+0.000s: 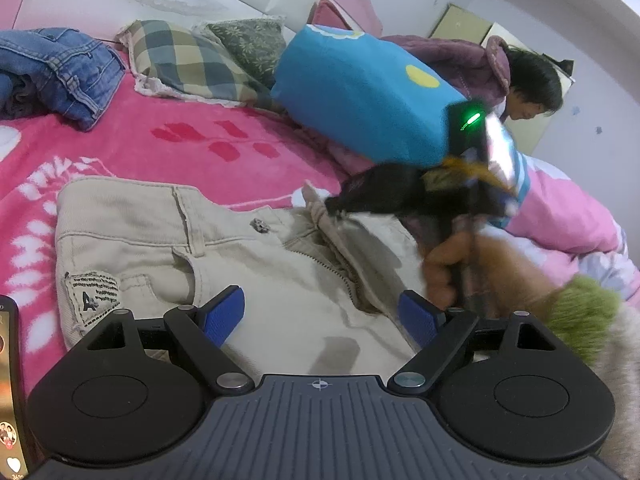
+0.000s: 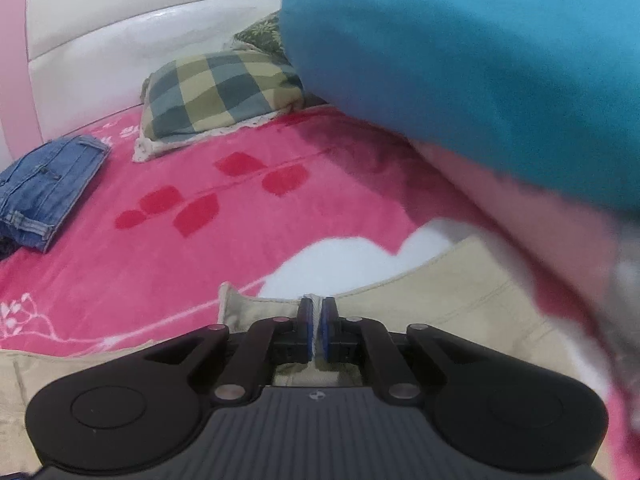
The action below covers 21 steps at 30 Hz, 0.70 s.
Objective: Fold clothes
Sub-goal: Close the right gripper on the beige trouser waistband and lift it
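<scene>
Handling: judging by the thick seams and twill weave, you have a soft but fairly heavy garment; the trousers should drape and sag rather than hold a shape, and should not slip much on the plush blanket.
Trousers: they lie flat on the pink blanket on the bed, waistband away from you, fly open, a printed label by the left pocket.
Left tongs: your jaws stand wide over the trouser front, with cloth below and between the blue pads, which do not press on it.
Right tongs: your jaws are nearly together, pinching a thin edge of the beige cloth at the waistband; in the left wrist view they show blurred at the fly.
Where to hold: you do best at the waistband and its seams, where doubled cloth gives a firm bite; single layers in the leg would likely bunch.
Stiff spots: the metal button and zip resist creasing, so you should fold beside them.
Risk: if you lift by one corner only, the weight will probably drag the rest askew.
Nearby: folded jeans lie well apart at the far left; a checked pillow and a blue cushion sit beyond.
</scene>
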Each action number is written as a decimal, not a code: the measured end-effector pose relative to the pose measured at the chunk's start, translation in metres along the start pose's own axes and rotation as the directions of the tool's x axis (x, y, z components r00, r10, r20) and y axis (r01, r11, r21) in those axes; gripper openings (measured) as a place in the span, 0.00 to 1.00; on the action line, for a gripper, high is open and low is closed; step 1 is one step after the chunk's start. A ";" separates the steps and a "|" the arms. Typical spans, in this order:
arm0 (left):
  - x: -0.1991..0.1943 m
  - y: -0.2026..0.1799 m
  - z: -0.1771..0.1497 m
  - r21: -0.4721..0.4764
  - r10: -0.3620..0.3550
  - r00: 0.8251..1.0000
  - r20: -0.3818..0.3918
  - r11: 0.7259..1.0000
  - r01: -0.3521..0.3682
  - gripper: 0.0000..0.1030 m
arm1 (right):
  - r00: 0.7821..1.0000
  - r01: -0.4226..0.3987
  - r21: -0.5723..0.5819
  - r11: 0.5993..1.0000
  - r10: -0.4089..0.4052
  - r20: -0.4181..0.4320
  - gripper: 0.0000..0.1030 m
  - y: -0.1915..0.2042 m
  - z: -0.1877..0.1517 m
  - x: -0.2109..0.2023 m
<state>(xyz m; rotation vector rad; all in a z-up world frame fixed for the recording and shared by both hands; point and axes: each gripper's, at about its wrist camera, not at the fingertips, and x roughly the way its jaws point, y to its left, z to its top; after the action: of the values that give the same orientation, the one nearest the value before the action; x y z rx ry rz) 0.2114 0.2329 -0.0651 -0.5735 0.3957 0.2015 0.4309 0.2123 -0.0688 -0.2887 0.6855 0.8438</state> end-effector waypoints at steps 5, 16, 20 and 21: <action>-0.002 0.001 0.000 -0.009 -0.006 1.000 -0.002 1.000 0.006 0.83 | 0.993 -0.107 0.012 0.994 0.106 0.057 0.19 0.007 0.010 -0.050; -0.005 0.002 0.000 -0.012 -0.010 1.000 0.004 1.000 0.010 0.83 | 0.997 -0.068 -0.233 0.970 0.056 -0.055 0.00 0.055 -0.014 -0.030; -0.004 0.002 0.000 -0.012 -0.007 1.000 0.003 1.000 0.007 0.83 | 0.992 -0.127 -0.257 0.958 0.117 -0.056 0.00 0.070 -0.011 -0.020; -0.003 0.002 0.000 -0.011 -0.006 1.000 0.002 1.000 0.007 0.83 | 0.993 -0.106 -0.266 0.958 0.087 -0.082 0.00 0.071 -0.012 -0.010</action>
<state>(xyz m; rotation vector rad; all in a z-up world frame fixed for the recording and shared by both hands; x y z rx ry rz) 0.2078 0.2347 -0.0648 -0.5853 0.3908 0.1982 0.3663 0.2460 -0.0695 -0.5358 0.6534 1.0264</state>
